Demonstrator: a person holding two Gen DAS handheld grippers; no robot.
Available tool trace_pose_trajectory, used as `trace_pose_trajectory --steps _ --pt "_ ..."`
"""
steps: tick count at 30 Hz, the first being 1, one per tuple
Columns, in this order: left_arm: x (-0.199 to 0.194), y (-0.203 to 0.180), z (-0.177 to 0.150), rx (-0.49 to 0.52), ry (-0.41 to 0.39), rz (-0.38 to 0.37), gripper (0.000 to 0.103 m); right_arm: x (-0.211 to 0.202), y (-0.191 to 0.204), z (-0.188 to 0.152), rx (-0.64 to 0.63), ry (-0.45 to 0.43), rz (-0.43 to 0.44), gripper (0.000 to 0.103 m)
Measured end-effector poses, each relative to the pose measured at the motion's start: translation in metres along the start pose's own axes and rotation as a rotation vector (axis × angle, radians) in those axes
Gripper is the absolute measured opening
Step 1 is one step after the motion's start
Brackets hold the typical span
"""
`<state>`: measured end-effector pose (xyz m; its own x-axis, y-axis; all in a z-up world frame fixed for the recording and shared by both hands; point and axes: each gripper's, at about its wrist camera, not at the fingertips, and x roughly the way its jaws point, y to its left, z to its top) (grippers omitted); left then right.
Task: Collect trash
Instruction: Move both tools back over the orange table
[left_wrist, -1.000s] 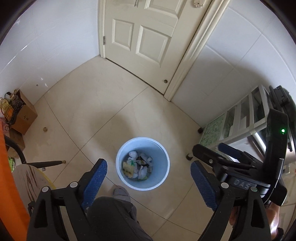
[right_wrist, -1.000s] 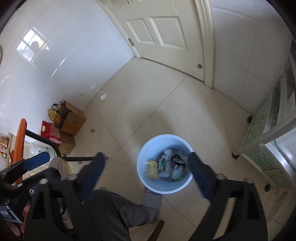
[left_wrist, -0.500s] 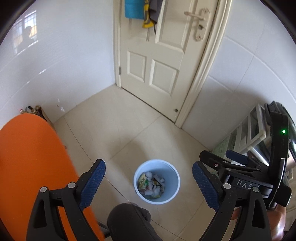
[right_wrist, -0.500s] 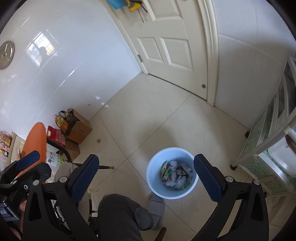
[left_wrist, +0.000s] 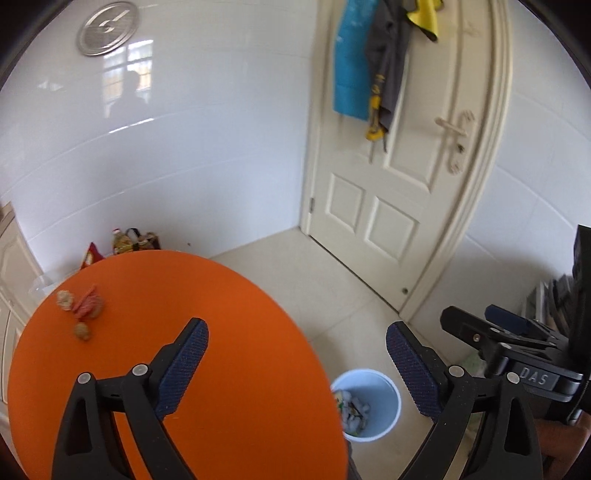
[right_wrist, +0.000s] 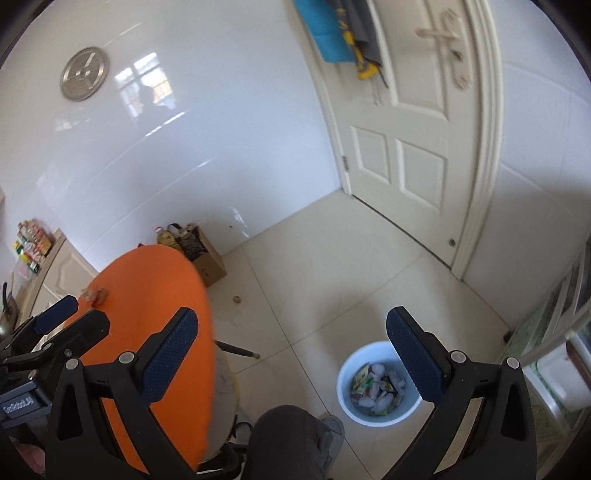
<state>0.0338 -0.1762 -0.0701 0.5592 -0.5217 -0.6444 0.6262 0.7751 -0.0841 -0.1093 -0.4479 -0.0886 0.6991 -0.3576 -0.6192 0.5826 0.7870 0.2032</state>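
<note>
A light blue trash bin (left_wrist: 369, 406) stands on the floor, holding wrappers and white crumpled bits; it also shows in the right wrist view (right_wrist: 376, 384). A round orange table (left_wrist: 177, 354) carries a small cluster of trash (left_wrist: 83, 306) at its far left: a red wrapper and brownish scraps. The same cluster shows in the right wrist view (right_wrist: 95, 294). My left gripper (left_wrist: 295, 362) is open and empty, high over the table's right edge. My right gripper (right_wrist: 291, 354) is open and empty, above the floor between table and bin.
A cream door (left_wrist: 399, 177) with hanging clothes (left_wrist: 369, 66) stands behind. A cardboard box (right_wrist: 207, 258) with bottles sits by the white wall. A rack (right_wrist: 554, 332) is at the right. The person's knee (right_wrist: 291, 439) is below. A chair leg (right_wrist: 236, 349) pokes out under the table.
Both grippers have risen and tilted up from looking down into the bin. The orange table top and its trash have come into view; the bin now sits lower and smaller.
</note>
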Motion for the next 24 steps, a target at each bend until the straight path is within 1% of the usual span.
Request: trace_pose_trajectory --steps 6,14,20,22,24 --pt "-0.076 0.045 -0.022 -0.085 -0.073 0.074 0.099 -0.009 0.067 0.009 -0.105 -0.039 0.066 0.103" --pt "-0.164 0.096 -0.059 -0.202 -0.122 0.162 0.099 -0.012 0.161 0.002 -0.234 -0.051 0.17 0.103" --pt "-0.229 0.119 -0.09 -0.283 -0.166 0.245 0.1 -0.015 0.23 -0.016 -0.347 -0.05 0.247 0.103" --pt "-0.253 0.125 -0.103 -0.304 -0.179 0.284 0.1 -0.018 0.248 -0.022 -0.373 -0.052 0.279 0.103" --pt "-0.269 0.125 -0.11 -0.324 -0.188 0.314 0.1 -0.021 0.264 -0.028 -0.398 -0.058 0.302 0.103"
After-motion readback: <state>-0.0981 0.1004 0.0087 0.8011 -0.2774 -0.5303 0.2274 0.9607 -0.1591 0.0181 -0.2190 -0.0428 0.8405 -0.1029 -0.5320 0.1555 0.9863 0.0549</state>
